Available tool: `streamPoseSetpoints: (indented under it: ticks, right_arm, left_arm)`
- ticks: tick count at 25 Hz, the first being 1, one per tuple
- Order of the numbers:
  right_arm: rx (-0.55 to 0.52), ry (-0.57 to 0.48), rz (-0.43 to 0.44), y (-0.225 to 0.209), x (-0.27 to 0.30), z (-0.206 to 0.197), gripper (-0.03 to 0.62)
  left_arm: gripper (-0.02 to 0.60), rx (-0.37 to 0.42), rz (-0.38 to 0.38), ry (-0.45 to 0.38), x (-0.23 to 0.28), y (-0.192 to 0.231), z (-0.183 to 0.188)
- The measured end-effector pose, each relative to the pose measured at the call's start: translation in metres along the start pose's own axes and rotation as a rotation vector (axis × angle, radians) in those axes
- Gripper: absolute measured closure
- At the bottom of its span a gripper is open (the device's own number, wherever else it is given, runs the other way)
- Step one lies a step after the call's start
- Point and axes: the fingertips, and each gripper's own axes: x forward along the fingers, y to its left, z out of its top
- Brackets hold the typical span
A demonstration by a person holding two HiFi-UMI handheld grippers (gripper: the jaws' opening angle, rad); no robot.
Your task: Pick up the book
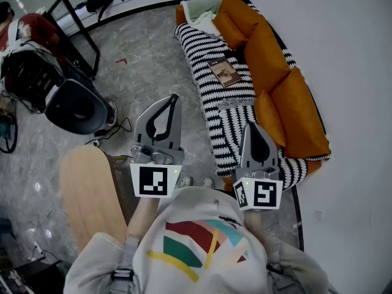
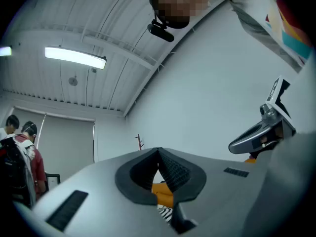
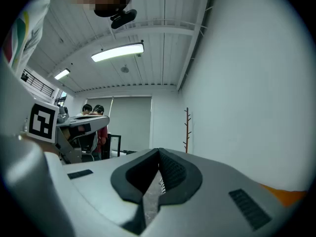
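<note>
The book point(image 1: 225, 72) lies flat on the striped blanket point(image 1: 208, 87) on the orange sofa point(image 1: 269, 60), in the upper middle of the head view. Nothing touches it. The left gripper point(image 1: 174, 98) and the right gripper point(image 1: 252, 126) are both lower in the frame, well apart from the book. The book is up and to the right of the left one, and up and a little to the left of the right one. Its long side runs from upper left to lower right. The fingers point(image 2: 174, 169) of the left gripper are pressed together with nothing between them, and so are the right gripper's. Both look about as far away. The right one hangs over the blanket, so it may have the easier reach.
</note>
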Motion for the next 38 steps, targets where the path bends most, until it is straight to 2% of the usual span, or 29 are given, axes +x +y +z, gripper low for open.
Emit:
streamPoseSetpoints:
  ticks: [5, 9, 10, 13, 15, 19, 27, 30, 34, 36, 38]
  right_arm:
    - [-0.012, -0.010, 0.000, 0.007, -0.001, 0.017, 0.579]
    - [-0.003, -0.012, -0.009, 0.030, 0.003, 0.060, 0.580]
    - [0.007, -0.017, -0.009, 0.026, 0.003, 0.056, 0.579]
    - [0.031, -0.032, 0.001, -0.008, 0.003, 0.009, 0.579]
    - [0.034, -0.034, 0.014, -0.017, 0.004, -0.005, 0.579]
    - [0.039, -0.025, 0.044, -0.017, 0.008, -0.006, 0.579]
    - [0.062, -0.030, 0.102, -0.035, 0.013, -0.012, 0.579]
    - [0.071, -0.041, 0.112, -0.048, 0.011, -0.033, 0.579]
    - [0.067, -0.037, 0.138, -0.060, 0.006, -0.097, 0.579]
    - [0.055, -0.031, 0.158, -0.062, 0.002, -0.112, 0.579]
    - [0.050, -0.026, 0.142, -0.071, 0.005, -0.115, 0.579]
  left_arm:
    - [0.586, 0.002, -0.014, -0.010, -0.001, 0.005, 0.013]
    - [0.586, -0.011, -0.011, 0.001, -0.004, 0.044, 0.045]
    - [0.586, -0.010, -0.008, 0.004, -0.003, 0.040, 0.041]
    - [0.586, 0.005, -0.001, 0.011, 0.006, 0.000, 0.004]
    - [0.586, 0.016, -0.004, 0.022, 0.009, -0.013, -0.006]
    - [0.586, 0.015, 0.001, 0.033, 0.013, -0.014, -0.004]
    - [0.586, 0.039, 0.072, 0.076, 0.015, -0.016, -0.007]
    - [0.586, 0.075, 0.101, 0.044, 0.011, -0.025, -0.015]
    - [0.586, 0.072, 0.164, 0.026, -0.001, -0.045, -0.069]
    - [0.586, 0.074, 0.169, 0.007, 0.002, -0.049, -0.078]
    - [0.586, 0.078, 0.150, -0.020, 0.015, -0.051, -0.074]
